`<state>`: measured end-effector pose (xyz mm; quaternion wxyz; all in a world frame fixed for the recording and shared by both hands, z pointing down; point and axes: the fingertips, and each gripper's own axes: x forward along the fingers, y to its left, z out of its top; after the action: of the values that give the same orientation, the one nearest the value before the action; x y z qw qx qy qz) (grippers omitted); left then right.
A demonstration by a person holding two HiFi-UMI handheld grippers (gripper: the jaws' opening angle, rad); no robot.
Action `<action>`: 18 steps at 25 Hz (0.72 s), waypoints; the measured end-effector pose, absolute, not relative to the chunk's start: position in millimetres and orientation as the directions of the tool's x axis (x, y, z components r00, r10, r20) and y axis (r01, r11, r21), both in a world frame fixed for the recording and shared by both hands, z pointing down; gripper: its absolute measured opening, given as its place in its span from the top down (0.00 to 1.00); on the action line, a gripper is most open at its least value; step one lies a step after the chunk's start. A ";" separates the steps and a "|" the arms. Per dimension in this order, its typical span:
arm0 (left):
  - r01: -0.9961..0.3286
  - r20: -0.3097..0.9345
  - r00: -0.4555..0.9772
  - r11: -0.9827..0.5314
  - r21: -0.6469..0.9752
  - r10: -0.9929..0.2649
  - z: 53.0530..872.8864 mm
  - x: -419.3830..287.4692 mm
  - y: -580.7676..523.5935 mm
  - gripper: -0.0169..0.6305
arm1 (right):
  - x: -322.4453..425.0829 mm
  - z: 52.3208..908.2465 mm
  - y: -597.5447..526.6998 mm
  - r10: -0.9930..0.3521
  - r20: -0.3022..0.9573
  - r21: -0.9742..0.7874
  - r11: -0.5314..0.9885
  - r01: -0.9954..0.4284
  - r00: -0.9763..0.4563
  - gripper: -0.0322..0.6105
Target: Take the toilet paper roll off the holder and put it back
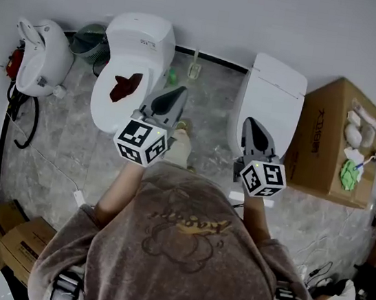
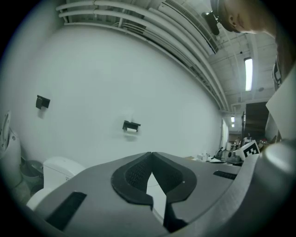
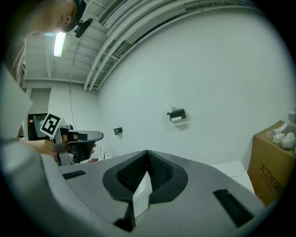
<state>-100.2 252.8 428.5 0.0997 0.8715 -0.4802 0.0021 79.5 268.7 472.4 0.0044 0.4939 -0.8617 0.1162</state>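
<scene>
The toilet paper roll (image 3: 177, 119), small and hard to make out, seems to hang in the black holder (image 3: 175, 113) on the wall (image 3: 217, 65). You hold both grippers out in front of you, about level and aimed at that wall, below the holder and well apart from it. Your left gripper (image 2: 151, 153) and right gripper (image 3: 147, 152) are both clenched, tips together, grasping nothing.

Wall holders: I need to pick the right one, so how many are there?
2. The middle holder hangs on the wall with a white roll in it; the left holder is farther left, its contents unclear. Others may be out of view.
</scene>
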 end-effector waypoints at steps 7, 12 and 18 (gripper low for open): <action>-0.832 0.086 0.547 -0.529 0.165 -0.833 429.0 -96.4 209.3 0.94 | 82.3 473.8 230.5 -0.857 0.112 -0.196 0.478 -0.857 -0.503 0.95; -0.818 0.072 0.566 -0.550 0.169 -0.821 429.0 -91.5 164.3 0.94 | 84.1 477.9 194.6 -0.863 0.123 -0.191 0.463 -0.866 -0.489 0.95; -0.803 0.066 0.589 -0.573 0.167 -0.806 427.9 -88.7 100.5 0.94 | 86.6 483.3 139.0 -0.874 0.134 -0.190 0.440 -0.877 -0.468 0.95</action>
<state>-88.7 100.5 427.9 0.0899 0.8867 -0.4534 -0.0085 86.6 139.0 483.3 0.0077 0.5159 -0.8486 0.1168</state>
